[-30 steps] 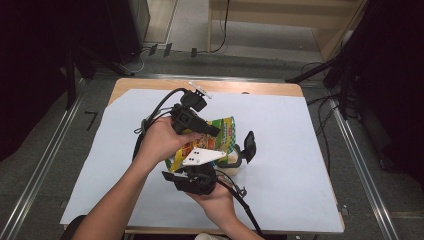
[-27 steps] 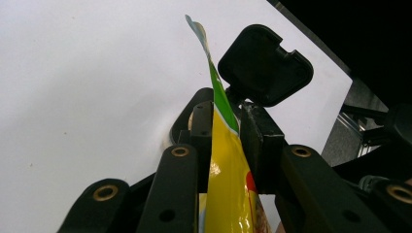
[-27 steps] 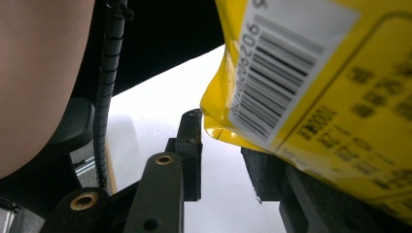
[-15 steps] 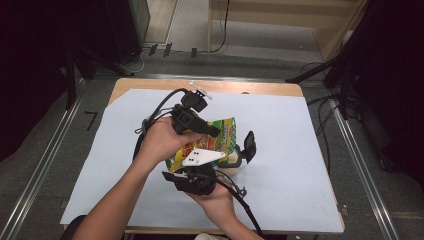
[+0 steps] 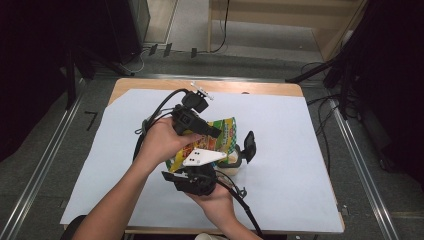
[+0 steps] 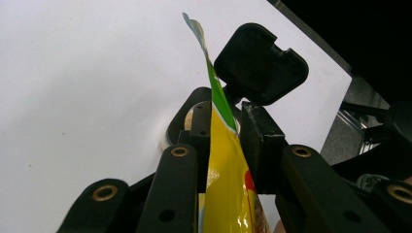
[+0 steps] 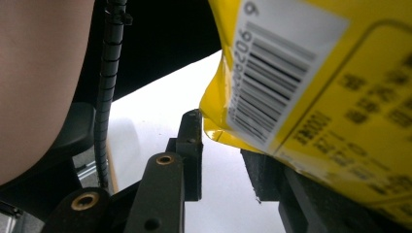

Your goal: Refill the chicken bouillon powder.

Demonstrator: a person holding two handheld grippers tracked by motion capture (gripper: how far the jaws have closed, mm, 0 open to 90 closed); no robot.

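Snack bag [image 5: 220, 137] sits mid-frame in the high view, lifted off the white sheet [image 5: 300, 150] that covers the table [image 5: 260, 88], between both hands.

Left gripper [image 6: 224, 131]: clamped on the bag's edge. In the left gripper view the yellow-green film runs straight up between the two pads, both pressed against it, with the thin top seam poking out above toward the upper middle of the frame.

Right gripper [image 7: 221, 145]: jaws apart. In the right gripper view the bag's barcode corner [image 7: 272, 92] hangs over the gap at upper right, resting on or just above the right-hand jaw; the left-hand jaw stands clear of it. No pinch there yet.

Behind the bag in the high view, the right gripper's far jaw [image 5: 248, 146] sticks up at centre-right, with a pale round object [image 5: 231, 167] low beside it; cannot tell what it is.

Progress, as judged: looks like a two-handed bag opening. Done: bag picked up, one side secured. Left: right gripper needs to close on the opposite edge, then pull apart. Bag top looks still sealed in the left gripper view.
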